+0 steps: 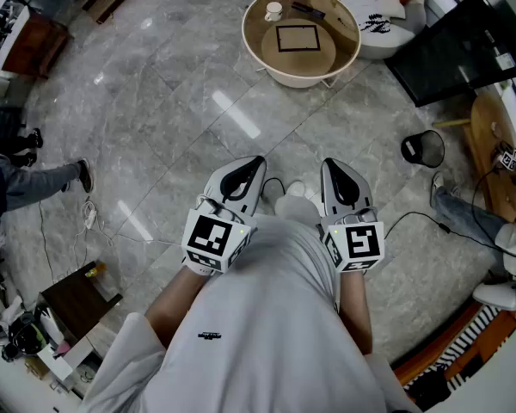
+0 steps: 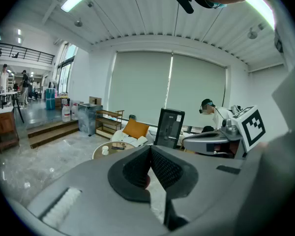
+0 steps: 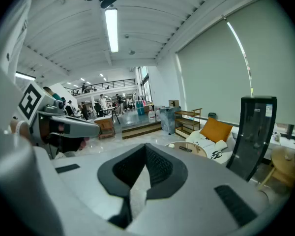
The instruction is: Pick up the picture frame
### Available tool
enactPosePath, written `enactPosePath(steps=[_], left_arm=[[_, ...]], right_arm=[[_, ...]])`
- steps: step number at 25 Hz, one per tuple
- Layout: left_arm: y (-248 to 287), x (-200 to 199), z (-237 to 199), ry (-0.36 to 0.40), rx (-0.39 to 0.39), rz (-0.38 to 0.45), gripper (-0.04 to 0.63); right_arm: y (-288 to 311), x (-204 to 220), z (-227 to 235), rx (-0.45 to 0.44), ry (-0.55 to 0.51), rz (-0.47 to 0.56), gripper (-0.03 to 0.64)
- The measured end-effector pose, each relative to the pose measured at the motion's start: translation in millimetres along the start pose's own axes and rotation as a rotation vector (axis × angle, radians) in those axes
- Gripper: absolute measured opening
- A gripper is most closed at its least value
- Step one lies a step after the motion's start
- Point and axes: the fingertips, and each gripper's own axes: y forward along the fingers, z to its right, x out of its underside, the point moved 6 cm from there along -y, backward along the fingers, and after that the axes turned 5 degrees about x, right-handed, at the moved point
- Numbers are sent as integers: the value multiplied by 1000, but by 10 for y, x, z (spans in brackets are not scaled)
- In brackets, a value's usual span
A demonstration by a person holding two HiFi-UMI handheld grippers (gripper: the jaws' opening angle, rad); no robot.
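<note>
The picture frame (image 1: pixel 298 38), dark-rimmed around a tan middle, lies flat on a round beige table (image 1: pixel 260 48) across the floor, far ahead of me. A white cup (image 1: pixel 273 10) and a dark flat item (image 1: pixel 308 10) share the tabletop. My left gripper (image 1: pixel 254 162) and right gripper (image 1: pixel 330 163) are held side by side close to my body, both shut with nothing in them, well short of the table. In the left gripper view the jaws (image 2: pixel 150 149) meet, with the table (image 2: pixel 113 149) small beyond them. The right gripper (image 3: pixel 145 149) is likewise shut. The frame itself cannot be made out in either gripper view.
A white sofa with an orange cushion (image 1: pixel 387 7) stands behind the table, and a black panel (image 1: pixel 464 46) to its right. A dark waste bin (image 1: pixel 422 148) and cables lie at right. A seated person's leg (image 1: pixel 43 183) is at left, and a small brown side table (image 1: pixel 77 304) at lower left.
</note>
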Motion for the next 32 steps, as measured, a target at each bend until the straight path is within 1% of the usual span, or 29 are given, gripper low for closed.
enactPosePath(steps=[3,9,13,16,20,22,24,29,32], left_arm=[[-17,15,34,2,14,-14,3],[70,-10,93,14,13,-16,3],[163,-37,194,19,1,-26,2],[221,-64,272,20,-4,-32,2],[269,13,338,33,1,-79,3],[298,81,340,43,-17,-94,3],[308,147,331,27,-28,-107,3],[487,193,289,21,-13,-145,3],[687,136,120,2,-6,-134,3]], right_arm=[[-32,12,-54,-2,-15,-14,-5],[-47,9,56,-1,-8,-7,-5],[-98,17,215,2,-7,3,-5],[-134,24,355,9,35,13,-5],[-208,70,534,22,35,24,-5],[-214,132,631,5,32,28,-5],[-209,188,672,-15,33,20,-5],[-82,208,699,-49,6,-11,-5],[124,176,705,-80,1,-13,-5]])
